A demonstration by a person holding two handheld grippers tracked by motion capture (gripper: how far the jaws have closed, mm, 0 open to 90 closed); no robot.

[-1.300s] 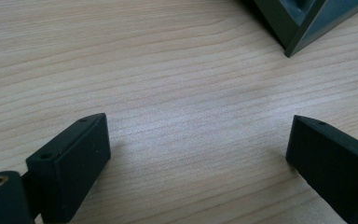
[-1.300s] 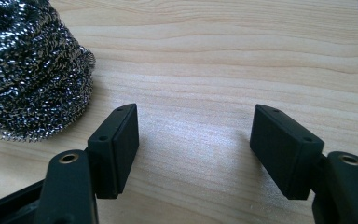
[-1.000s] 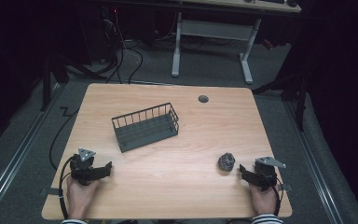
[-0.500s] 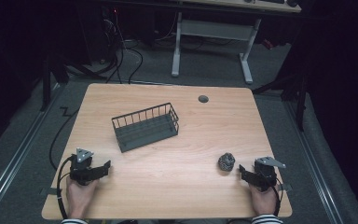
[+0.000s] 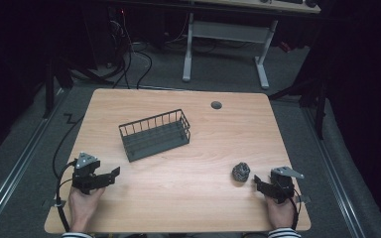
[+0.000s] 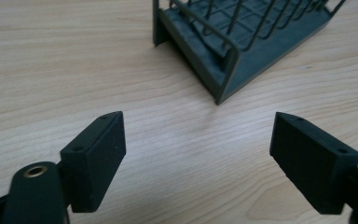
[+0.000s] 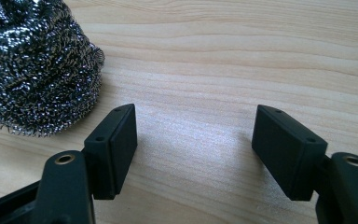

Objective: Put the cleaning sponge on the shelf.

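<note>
A dark wire basket (image 5: pixel 155 135) stands empty at the table's middle left; in the left gripper view its near corner (image 6: pixel 223 70) lies ahead and to the right. My left gripper (image 5: pixel 111 173) hovers near the front left edge, open, its jaws (image 6: pixel 196 140) having just been closing a little with nothing between them. A steel wool scourer (image 5: pixel 240 171) lies at the front right. My right gripper (image 5: pixel 255 184) rests just right of it, open and empty. In the right gripper view the scourer (image 7: pixel 32 70) sits left of and beyond the jaws (image 7: pixel 196 135).
The wooden table (image 5: pixel 203 213) has a round cable hole (image 5: pixel 216 105) near its back edge. Cables trail from both grippers over the front corners. Another desk's white frame (image 5: pixel 228 34) stands on the dark floor beyond.
My left gripper has lifted slightly off the table near the front left edge. The right gripper, the scourer and the basket have stayed where they were.
</note>
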